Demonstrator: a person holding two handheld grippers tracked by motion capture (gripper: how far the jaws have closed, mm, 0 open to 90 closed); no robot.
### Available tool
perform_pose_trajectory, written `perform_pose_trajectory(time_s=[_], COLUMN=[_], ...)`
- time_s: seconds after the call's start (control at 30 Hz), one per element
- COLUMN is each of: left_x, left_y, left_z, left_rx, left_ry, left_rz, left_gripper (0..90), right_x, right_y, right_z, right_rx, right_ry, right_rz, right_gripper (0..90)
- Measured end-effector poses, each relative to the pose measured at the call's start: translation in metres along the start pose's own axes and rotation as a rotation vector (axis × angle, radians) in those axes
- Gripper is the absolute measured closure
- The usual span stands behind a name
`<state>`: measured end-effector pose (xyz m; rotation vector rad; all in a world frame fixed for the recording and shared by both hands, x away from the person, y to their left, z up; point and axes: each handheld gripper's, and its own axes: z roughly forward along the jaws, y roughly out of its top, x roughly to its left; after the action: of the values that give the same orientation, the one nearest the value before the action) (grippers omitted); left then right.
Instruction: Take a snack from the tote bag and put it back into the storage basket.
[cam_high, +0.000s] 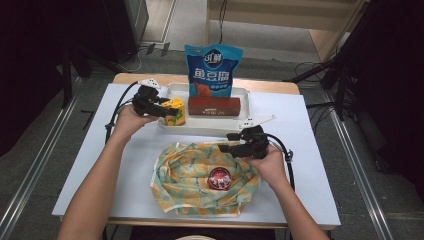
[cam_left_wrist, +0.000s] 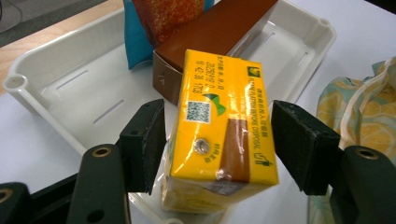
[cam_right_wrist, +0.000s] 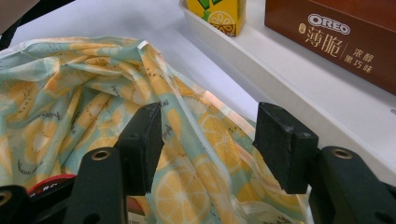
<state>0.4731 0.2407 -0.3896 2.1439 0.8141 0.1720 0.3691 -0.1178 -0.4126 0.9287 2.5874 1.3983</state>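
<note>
A yellow drink carton (cam_high: 175, 111) (cam_left_wrist: 219, 126) rests tilted on the near left rim of a white tray (cam_high: 210, 127) (cam_left_wrist: 70, 88). My left gripper (cam_high: 167, 111) (cam_left_wrist: 217, 116) is open, with a jaw on each side of the carton and a thin gap at each pad. A brown Oreo box (cam_high: 214, 106) (cam_right_wrist: 341, 37) lies in the tray, and a blue snack bag (cam_high: 212, 70) stands behind it. My right gripper (cam_high: 227, 142) (cam_right_wrist: 208, 121) hangs open over the far right rim of a lemon-print cloth bag (cam_high: 195, 175) (cam_right_wrist: 70, 93).
A round red-labelled item (cam_high: 220, 178) lies inside the cloth bag. The white table (cam_high: 300, 150) has bare surface to the left and right of the bag. Cables trail from both grippers across the table. The tray's far end meets a wooden strip (cam_high: 270, 86).
</note>
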Motion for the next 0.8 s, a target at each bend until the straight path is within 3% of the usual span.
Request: perform_pose_trajectory(time_s=[0.4, 0.8], left_x=[-0.003, -0.004], left_y=[-0.006, -0.026], left_z=[-0.016, -0.036], left_rx=[0.002, 0.007], left_ry=[-0.005, 0.03], left_rz=[-0.03, -0.071], left_gripper=[35.7, 39.5], right_x=[0.0, 0.0], right_y=[0.003, 0.008], right_z=[-0.001, 0.005], right_rx=[-0.006, -0.007], right_ry=[0.001, 0.015], right_rz=[-0.013, -0.029], right_gripper=[42.8, 42.8])
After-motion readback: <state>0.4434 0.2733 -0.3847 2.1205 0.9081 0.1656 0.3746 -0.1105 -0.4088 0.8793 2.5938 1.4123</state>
